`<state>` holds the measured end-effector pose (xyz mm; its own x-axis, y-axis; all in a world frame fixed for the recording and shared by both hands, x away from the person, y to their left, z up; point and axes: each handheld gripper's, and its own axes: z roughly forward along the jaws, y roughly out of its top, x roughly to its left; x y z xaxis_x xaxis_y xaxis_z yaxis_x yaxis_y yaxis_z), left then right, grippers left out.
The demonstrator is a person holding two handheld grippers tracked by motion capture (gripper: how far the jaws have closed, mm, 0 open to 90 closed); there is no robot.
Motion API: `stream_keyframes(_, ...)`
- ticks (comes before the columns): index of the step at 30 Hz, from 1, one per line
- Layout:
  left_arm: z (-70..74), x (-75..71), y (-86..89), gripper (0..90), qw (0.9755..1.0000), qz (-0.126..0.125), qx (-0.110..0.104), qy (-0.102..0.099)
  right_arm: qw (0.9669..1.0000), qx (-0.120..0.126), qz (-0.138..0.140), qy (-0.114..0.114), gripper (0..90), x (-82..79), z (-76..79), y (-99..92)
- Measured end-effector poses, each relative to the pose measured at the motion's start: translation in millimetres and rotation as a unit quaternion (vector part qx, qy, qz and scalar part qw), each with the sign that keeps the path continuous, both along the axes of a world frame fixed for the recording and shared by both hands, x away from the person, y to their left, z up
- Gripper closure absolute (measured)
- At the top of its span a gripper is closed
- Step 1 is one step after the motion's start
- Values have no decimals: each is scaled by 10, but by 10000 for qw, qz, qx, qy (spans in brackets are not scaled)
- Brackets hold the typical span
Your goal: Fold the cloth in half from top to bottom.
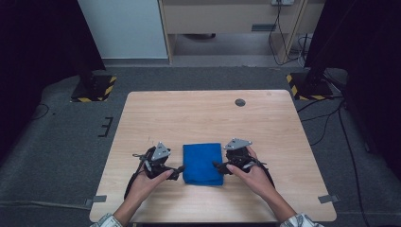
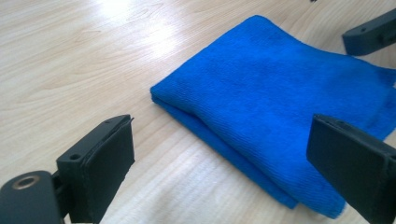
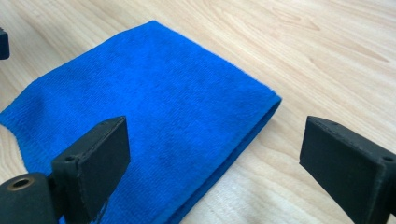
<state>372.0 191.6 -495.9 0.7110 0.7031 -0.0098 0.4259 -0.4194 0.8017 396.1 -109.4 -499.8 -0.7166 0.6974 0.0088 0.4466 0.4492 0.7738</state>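
A blue cloth [image 1: 203, 163], folded into a rectangle, lies flat on the wooden table [image 1: 208, 116] near its front edge. My left gripper [image 1: 178, 170] sits just off the cloth's left side, held in a hand and pointing at it. Its jaws stand wide open in the left gripper view [image 2: 222, 140], with the cloth's folded corner [image 2: 261, 107] ahead of them and untouched. My right gripper [image 1: 219, 166] is at the cloth's right edge. It is open too [image 3: 217, 140], and the cloth [image 3: 154, 107] lies below and ahead of its pads without being pinched.
A small round grey cap [image 1: 240, 102] is set into the tabletop at the back right. Black stands with yellow-striped feet [image 1: 94, 89] [image 1: 307, 85] flank the table's far corners. Bare wood surrounds the cloth on every side.
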Motion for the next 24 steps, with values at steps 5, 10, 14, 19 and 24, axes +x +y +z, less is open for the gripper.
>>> stream_keyframes(5, 56, 127, 22, 66, 10000, 70, -4, -55, 10000, 34, -60, -61, 88, 50, 57, -41)
stream_keyframes(10, 68, 214, 47, 63, 9999, 125, -20, -87, 9998, 65, -155, -105, 90, 115, 118, -110)
stream_keyframes(14, 77, 269, 110, 61, 9999, 77, 4, -69, 9994, 79, -292, -140, 96, 174, 168, -176)
stream_keyframes(19, 90, 334, 264, 60, 9994, 327, -55, -113, 9985, 28, -485, -268, 100, 243, 217, -304)
stream_keyframes(24, 55, 364, 431, 60, 9981, 604, 33, -98, 9971, 35, -682, -332, 97, 261, 234, -483)
